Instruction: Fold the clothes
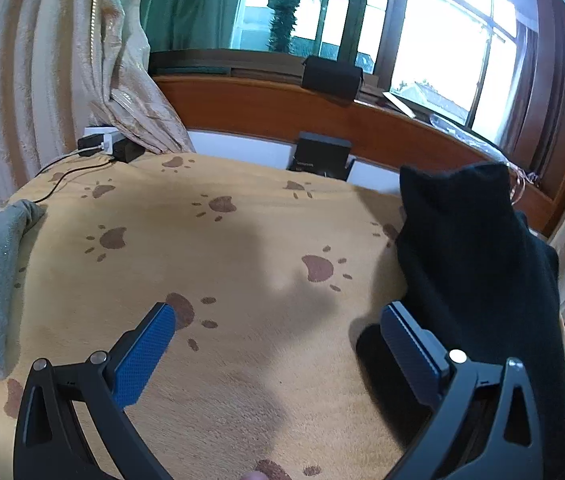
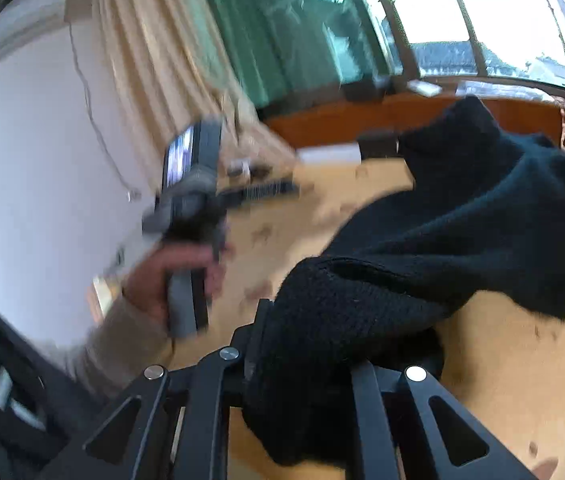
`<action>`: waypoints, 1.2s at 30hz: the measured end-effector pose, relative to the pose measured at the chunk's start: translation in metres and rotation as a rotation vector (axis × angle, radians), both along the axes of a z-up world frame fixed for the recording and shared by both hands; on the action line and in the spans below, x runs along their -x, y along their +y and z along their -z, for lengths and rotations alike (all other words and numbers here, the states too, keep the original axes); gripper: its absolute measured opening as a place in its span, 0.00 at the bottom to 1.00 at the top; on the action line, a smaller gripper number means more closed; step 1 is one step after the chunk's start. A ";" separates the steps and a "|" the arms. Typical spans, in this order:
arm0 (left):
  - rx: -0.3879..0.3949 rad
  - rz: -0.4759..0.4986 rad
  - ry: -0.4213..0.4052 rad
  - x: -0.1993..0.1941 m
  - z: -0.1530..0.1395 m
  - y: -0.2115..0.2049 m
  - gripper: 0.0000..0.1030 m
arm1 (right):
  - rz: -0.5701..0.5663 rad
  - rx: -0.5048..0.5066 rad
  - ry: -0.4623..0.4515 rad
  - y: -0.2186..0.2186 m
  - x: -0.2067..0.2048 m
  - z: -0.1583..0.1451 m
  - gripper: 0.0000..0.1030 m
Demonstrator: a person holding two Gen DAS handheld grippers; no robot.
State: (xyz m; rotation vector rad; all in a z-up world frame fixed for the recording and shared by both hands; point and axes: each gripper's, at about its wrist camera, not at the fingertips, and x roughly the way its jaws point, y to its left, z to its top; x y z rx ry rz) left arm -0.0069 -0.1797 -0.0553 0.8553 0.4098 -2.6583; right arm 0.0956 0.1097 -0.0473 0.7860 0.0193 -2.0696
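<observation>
Fuzzy black knit garment (image 2: 462,216) on plush, matt blanket (image 1: 222,272).

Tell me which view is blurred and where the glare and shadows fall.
Left wrist view: sharp, the window blown out white, soft shadows across the paw-print blanket. Right wrist view: smeared by motion, worst on the left hand and curtain; the black sweater in the right gripper stays fairly crisp.

A home bedroom: a bed (image 1: 222,360) spread with a tan fleece blanket printed with brown paw marks, a cream curtain (image 1: 62,60) hanging beside a wide wood-framed window (image 1: 442,40), and a charger (image 1: 100,140) plugged in at the bed's far corner
</observation>
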 end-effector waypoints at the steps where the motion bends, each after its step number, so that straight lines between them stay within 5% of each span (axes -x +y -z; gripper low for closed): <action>1: 0.000 0.000 0.007 -0.001 -0.001 0.000 1.00 | -0.001 -0.027 -0.008 0.000 -0.003 0.005 0.15; 4: -0.012 0.019 0.019 -0.001 -0.001 0.000 1.00 | 0.059 -0.052 -0.040 0.008 0.004 0.014 0.28; 6: -0.021 0.038 0.024 -0.001 -0.002 0.002 1.00 | 0.124 -0.047 -0.038 0.020 0.011 0.015 0.55; 8: -0.024 0.047 0.028 -0.001 -0.002 0.002 1.00 | 0.191 -0.023 -0.030 0.035 0.017 0.012 0.67; 16: -0.082 0.049 0.033 0.000 0.002 -0.004 1.00 | 0.460 0.062 0.044 0.086 0.069 -0.011 0.71; 20: -0.088 0.049 0.038 -0.001 0.002 -0.005 1.00 | 0.650 0.072 0.054 0.114 0.140 -0.019 0.71; 27: -0.067 0.051 0.010 0.005 0.006 -0.005 1.00 | 0.797 0.031 0.025 0.132 0.256 -0.005 0.71; 32: -0.062 0.078 0.003 0.007 0.007 0.000 1.00 | 0.764 -0.054 0.008 0.123 0.312 0.009 0.69; 35: -0.045 0.098 0.002 0.008 0.007 0.005 1.00 | 0.683 -0.044 -0.033 0.112 0.311 0.017 0.24; 36: -0.041 0.105 0.004 0.009 0.007 0.006 1.00 | 0.665 -0.027 -0.040 0.109 0.305 0.018 0.17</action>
